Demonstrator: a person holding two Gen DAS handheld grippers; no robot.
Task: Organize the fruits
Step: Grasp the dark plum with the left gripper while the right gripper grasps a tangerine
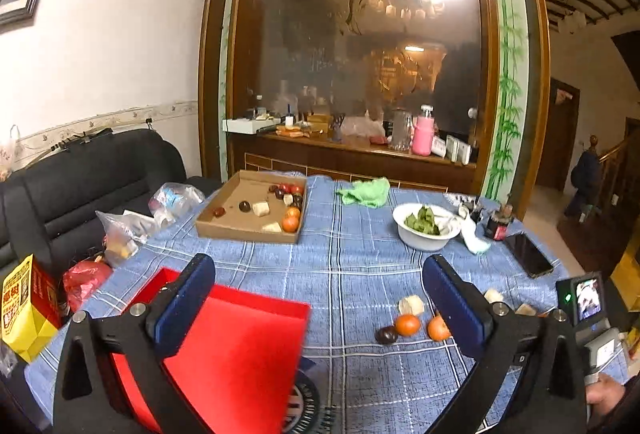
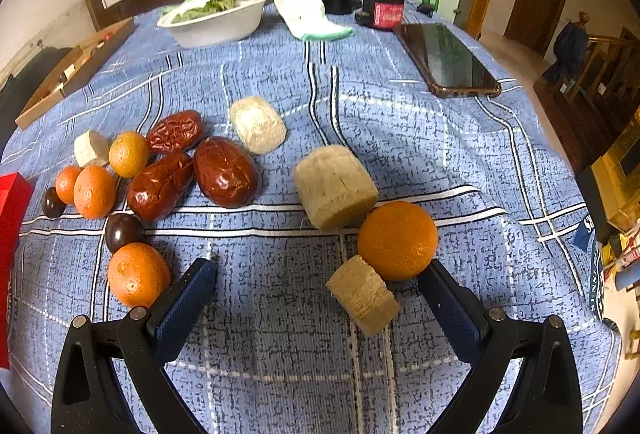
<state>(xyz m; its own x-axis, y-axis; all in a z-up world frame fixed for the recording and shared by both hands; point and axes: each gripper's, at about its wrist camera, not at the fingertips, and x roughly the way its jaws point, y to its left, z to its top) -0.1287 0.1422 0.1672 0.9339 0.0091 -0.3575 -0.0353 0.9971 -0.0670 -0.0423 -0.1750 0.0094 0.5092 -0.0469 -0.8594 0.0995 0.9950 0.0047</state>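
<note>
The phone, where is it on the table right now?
In the right wrist view the phone lies flat, screen up, at the far right of the blue checked tablecloth, just right of the dark red-labelled jar and beyond the fruit.

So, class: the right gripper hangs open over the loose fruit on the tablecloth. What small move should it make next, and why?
Probably ease the right gripper down and close on the beige chunk lying between its open fingers. That piece is nearest; the big orange touches it, so close gently. The red box looks empty, ready to receive it.
</note>
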